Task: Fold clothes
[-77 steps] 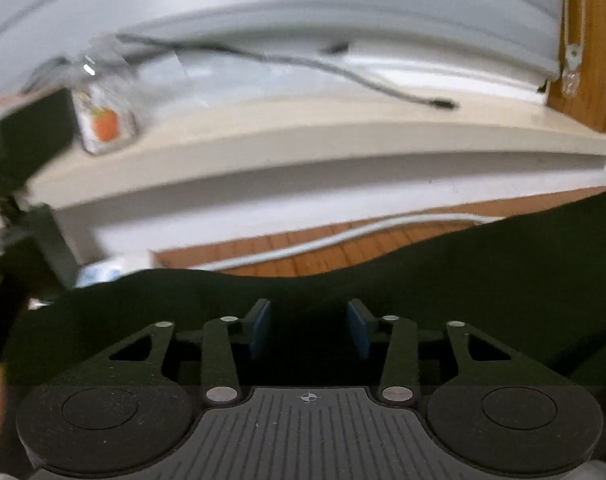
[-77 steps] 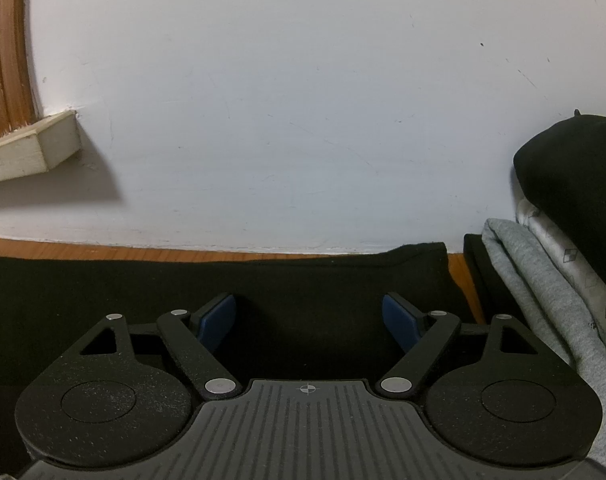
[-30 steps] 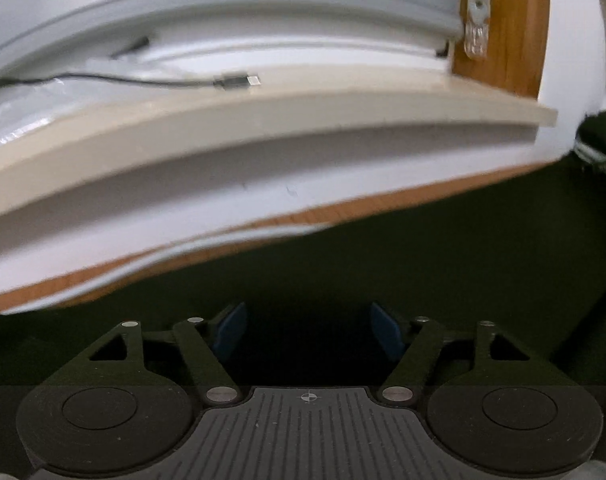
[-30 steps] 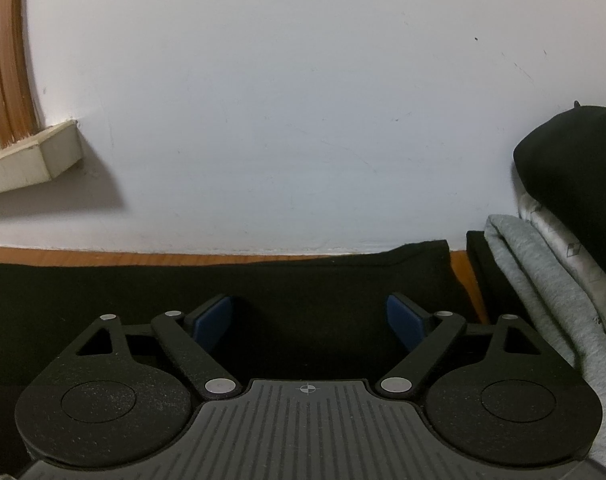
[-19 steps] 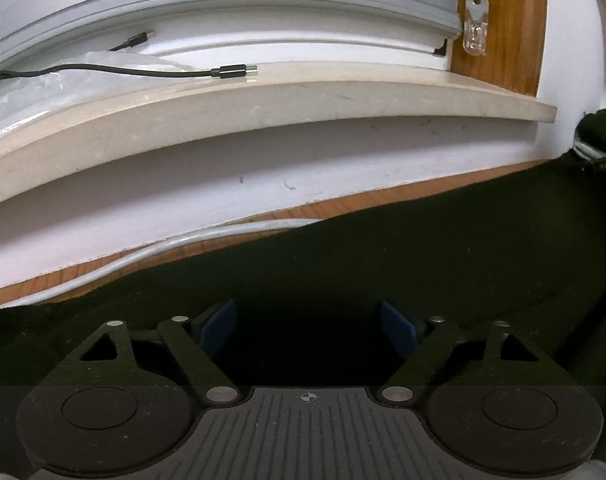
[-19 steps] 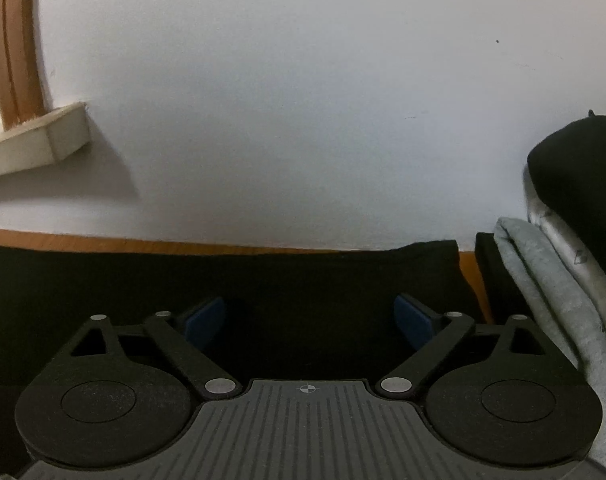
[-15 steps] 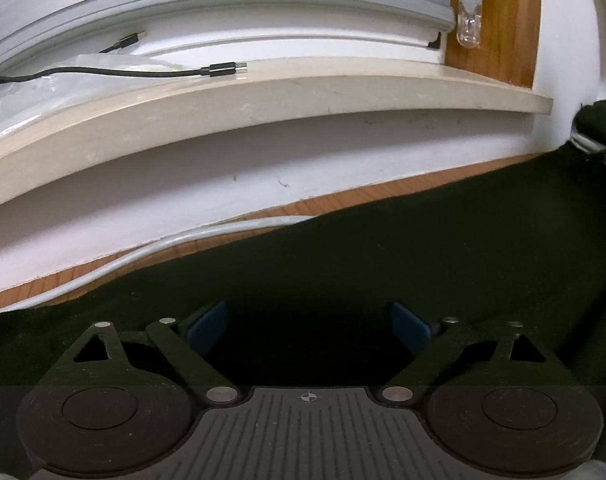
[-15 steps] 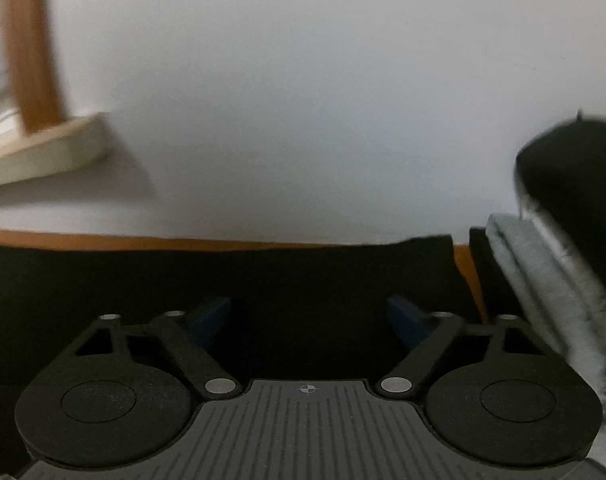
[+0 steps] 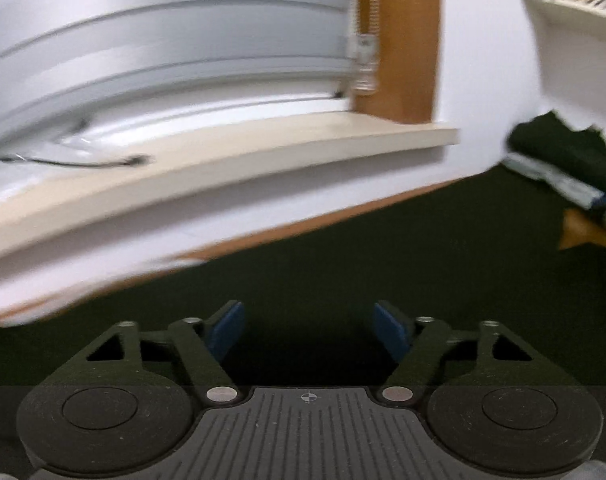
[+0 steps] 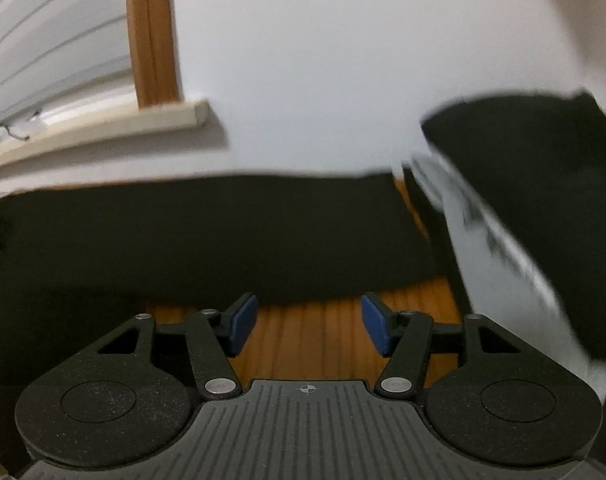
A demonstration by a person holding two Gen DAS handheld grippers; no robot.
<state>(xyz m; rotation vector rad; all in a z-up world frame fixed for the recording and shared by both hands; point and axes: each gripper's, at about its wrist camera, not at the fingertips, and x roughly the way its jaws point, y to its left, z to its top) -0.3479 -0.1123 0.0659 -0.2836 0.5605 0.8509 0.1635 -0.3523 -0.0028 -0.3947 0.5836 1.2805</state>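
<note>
Both grippers have just been closing; jaws still apart, nothing between them. Right gripper (image 10: 309, 330): blue pads now over bare ribbed orange-brown wooden tabletop (image 10: 323, 344); half a second ago they sat over cloth, so it has backed off the hem. Left gripper (image 9: 309, 332) still above the flat matte black garment (image 9: 383, 264), view swung sideways and blurred.

Read: a fold was laid and released; hands repositioning for the next one.

Garment soft, limp, lies flat across the table, near edge just past the right pads. Beyond, right: stack of folded clothes (image 10: 503, 240), grey knit under black. Far: smooth cream window sill (image 9: 263, 152), white wall.
</note>
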